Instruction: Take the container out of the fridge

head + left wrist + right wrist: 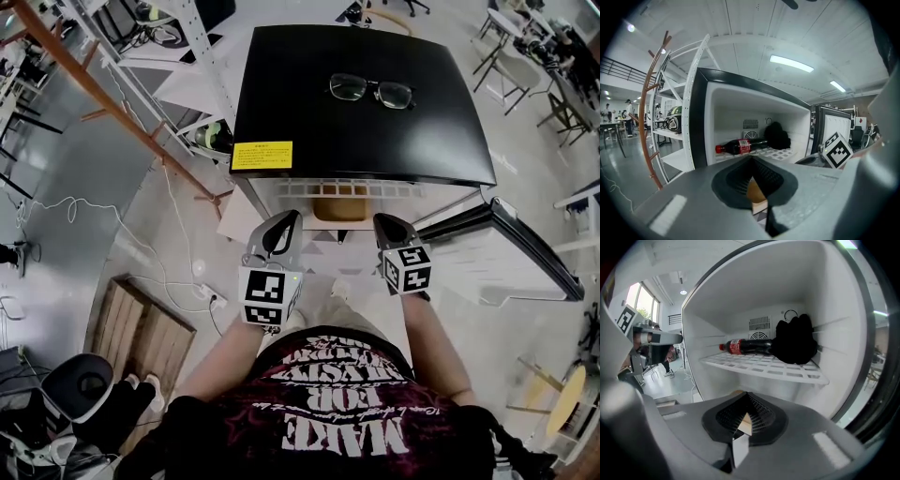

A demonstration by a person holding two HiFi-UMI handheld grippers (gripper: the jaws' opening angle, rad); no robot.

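Fingers (736, 180) of left gripper (752, 168) and right gripper (746, 404) together, empty (ribbed black pads (761, 416)).

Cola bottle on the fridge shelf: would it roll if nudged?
Likely yes: the cola bottle is round and lies on its side on the slotted shelf. Dark liquid seems to fill it, so it is probably heavy for its size.

The left hand-held gripper (751, 161) filled the foreground with its jaws closed together, pointing toward the open fridge (698, 122). On the fridge's wire shelf (785, 153) a cola bottle (740, 146) lay on its side, red cap to the left, its base end meeting a black bundle (777, 135) at the back, beneath a vent grille (750, 124). A marker cube (836, 151) showed at the right before the open door (832, 124), and a white rack (670, 126) stood left of the fridge.
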